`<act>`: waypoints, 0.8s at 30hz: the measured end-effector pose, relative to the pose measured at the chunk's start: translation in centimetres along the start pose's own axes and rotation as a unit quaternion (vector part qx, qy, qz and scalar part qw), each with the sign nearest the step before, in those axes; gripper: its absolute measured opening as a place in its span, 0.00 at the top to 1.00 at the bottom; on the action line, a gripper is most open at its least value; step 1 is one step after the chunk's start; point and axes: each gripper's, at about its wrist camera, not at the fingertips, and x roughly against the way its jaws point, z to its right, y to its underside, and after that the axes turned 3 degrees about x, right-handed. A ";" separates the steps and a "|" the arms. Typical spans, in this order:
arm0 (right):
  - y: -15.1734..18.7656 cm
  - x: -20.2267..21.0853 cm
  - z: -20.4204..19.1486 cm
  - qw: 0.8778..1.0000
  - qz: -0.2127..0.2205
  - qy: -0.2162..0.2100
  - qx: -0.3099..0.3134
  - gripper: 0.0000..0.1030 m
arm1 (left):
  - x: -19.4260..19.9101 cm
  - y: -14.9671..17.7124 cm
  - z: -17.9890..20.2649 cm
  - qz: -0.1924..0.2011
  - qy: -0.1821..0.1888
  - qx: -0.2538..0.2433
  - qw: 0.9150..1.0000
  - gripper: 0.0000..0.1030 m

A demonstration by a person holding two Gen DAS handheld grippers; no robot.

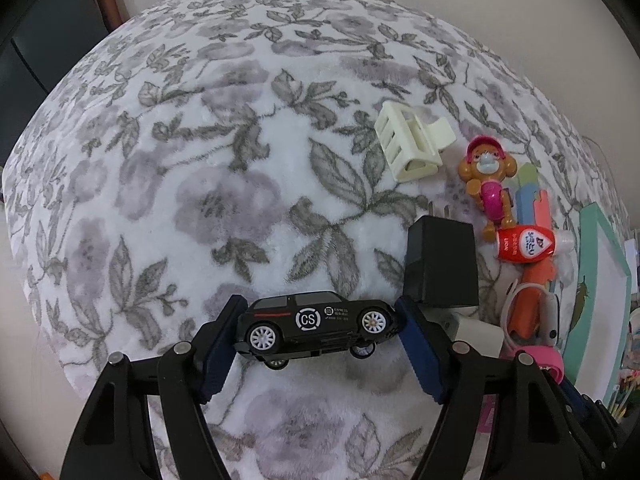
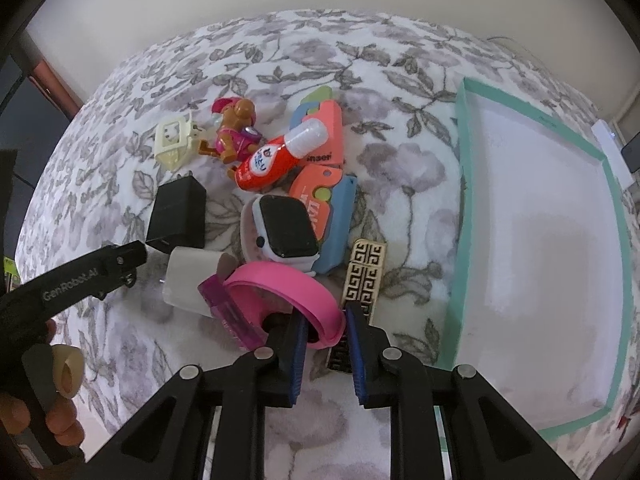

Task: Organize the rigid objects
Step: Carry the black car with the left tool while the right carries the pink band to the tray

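My left gripper (image 1: 318,322) is shut on a black toy car (image 1: 316,326), gripped nose to tail and held just above the flowered blanket (image 1: 200,184). My right gripper (image 2: 326,330) is shut on the pink strap (image 2: 288,296) of a smartwatch (image 2: 286,230) in the pile of objects. The pile holds a black charger (image 2: 178,214), a white charger (image 2: 190,282), a red bottle (image 2: 268,160), a dog figure (image 2: 236,132) and a cream clip (image 2: 172,142). The black charger (image 1: 440,264), red bottle (image 1: 526,246), dog figure (image 1: 490,184) and cream clip (image 1: 414,142) also show in the left wrist view.
A shallow teal-rimmed box lid (image 2: 460,208) with a white inside lies right of the pile. Orange and blue plastic pieces (image 2: 324,196) and a black-and-gold patterned clip (image 2: 362,280) lie by the watch. The left gripper's body (image 2: 84,276) shows at the left. A wall borders the far side.
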 end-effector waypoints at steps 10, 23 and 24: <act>0.1 2.4 1.4 0.999 0.033 -0.016 -0.026 0.81 | 3.4 -0.6 1.2 0.022 -0.013 -0.001 1.000 0.26; 0.0 11.2 8.2 0.974 0.177 0.036 -0.135 0.81 | 13.8 -1.3 9.8 0.105 0.053 -0.046 0.992 0.26; 0.1 11.6 9.3 0.971 0.183 0.047 -0.149 0.81 | 14.5 -1.1 11.0 0.112 0.063 -0.054 0.990 0.26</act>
